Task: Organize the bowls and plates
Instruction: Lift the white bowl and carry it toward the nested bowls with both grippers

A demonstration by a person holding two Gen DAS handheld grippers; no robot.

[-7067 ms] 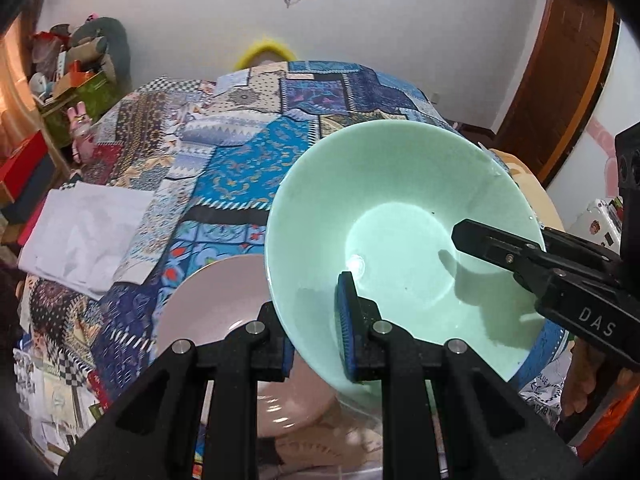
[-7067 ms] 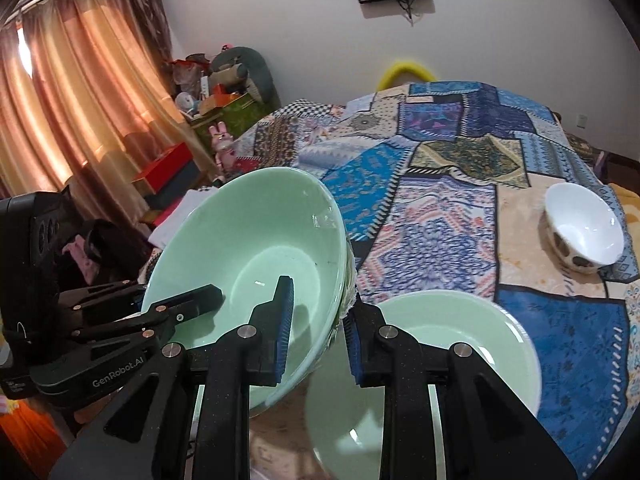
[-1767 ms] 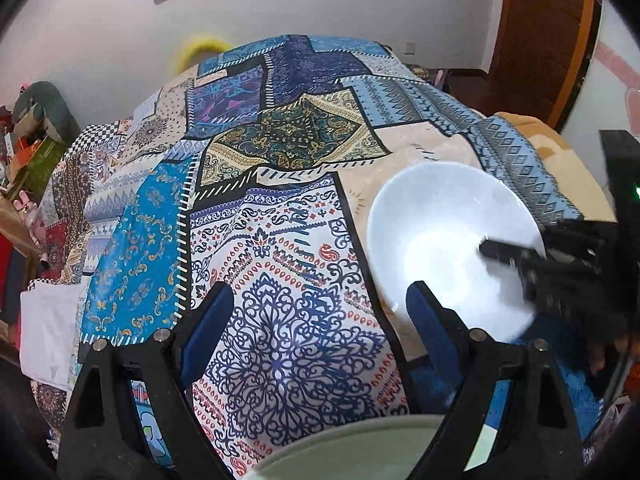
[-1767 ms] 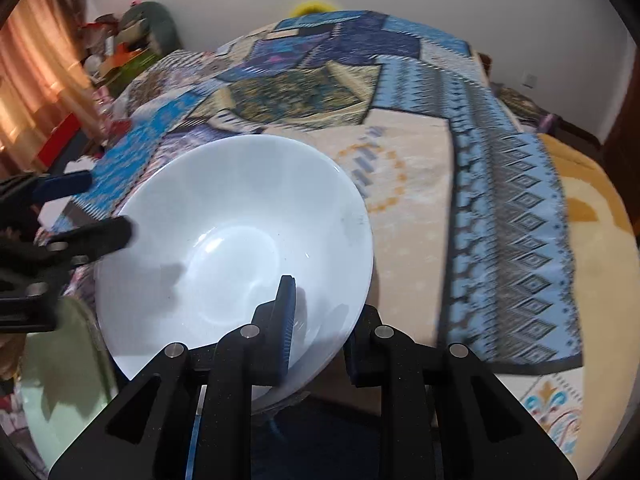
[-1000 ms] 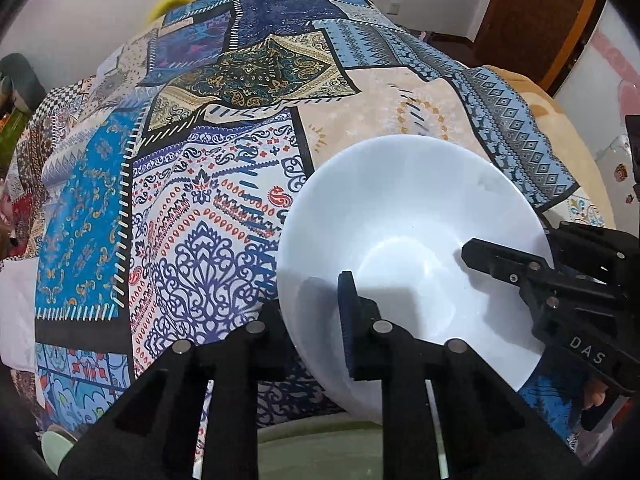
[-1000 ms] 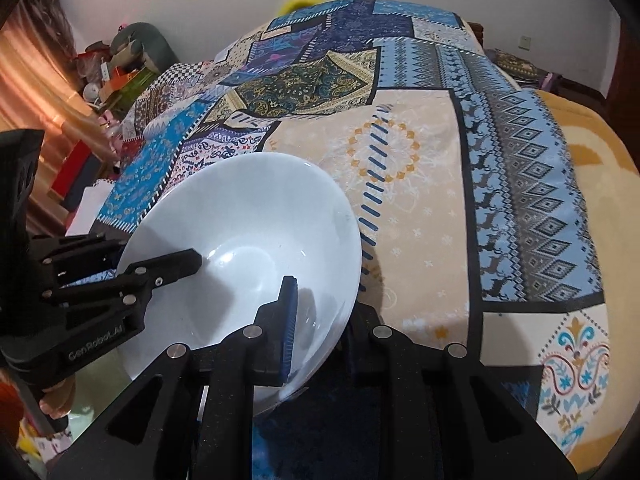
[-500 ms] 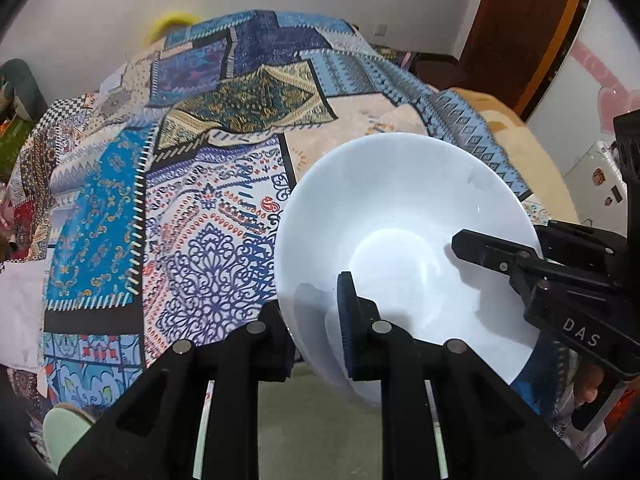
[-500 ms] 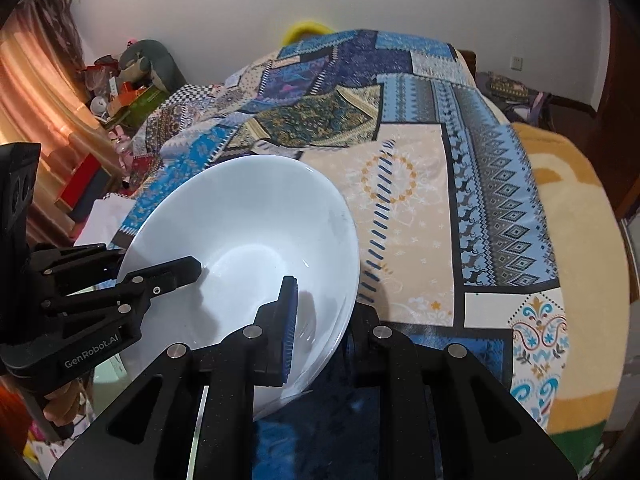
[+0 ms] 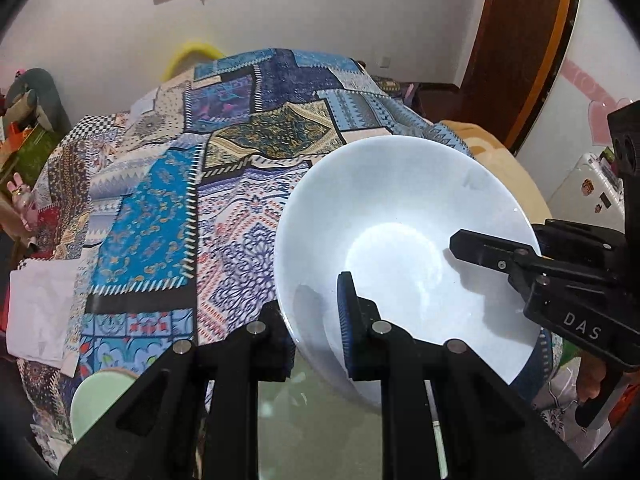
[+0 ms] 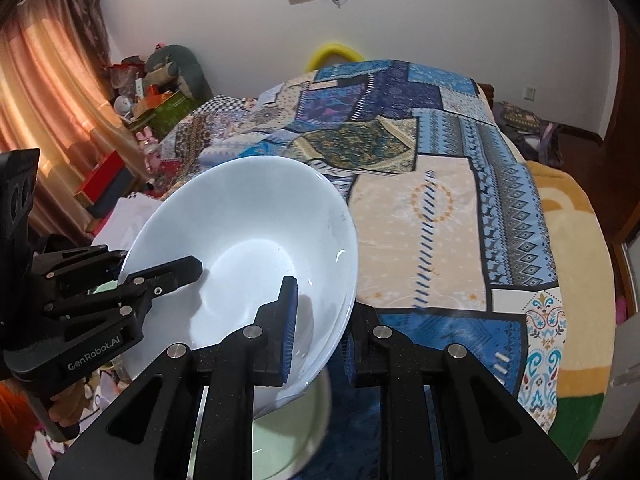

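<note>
A white bowl (image 9: pixel 400 216) is held in the air above the patchwork bedspread by both grippers. My left gripper (image 9: pixel 316 332) is shut on its near-left rim, one finger inside the bowl and one outside. My right gripper (image 10: pixel 320 328) is shut on the opposite rim of the white bowl (image 10: pixel 248 224). Each gripper shows in the other's view, clamped on the far rim. Under the white bowl lies a pale green bowl (image 9: pixel 332 432), also seen in the right wrist view (image 10: pixel 288 436). A smaller green dish (image 9: pixel 96 396) lies at lower left.
The patchwork bedspread (image 9: pixel 168 208) covers the bed (image 10: pixel 460 220). A white cloth (image 9: pixel 36 316) lies at the left edge. Toys and boxes (image 10: pixel 156 92) stand by the curtain at the left. A wooden door (image 9: pixel 516 40) is at the right.
The white bowl has risen off the bedspread with both grippers shut on its rim, and now hangs higher above the pale green bowl. Earlier the left gripper was open and closed on the rim.
</note>
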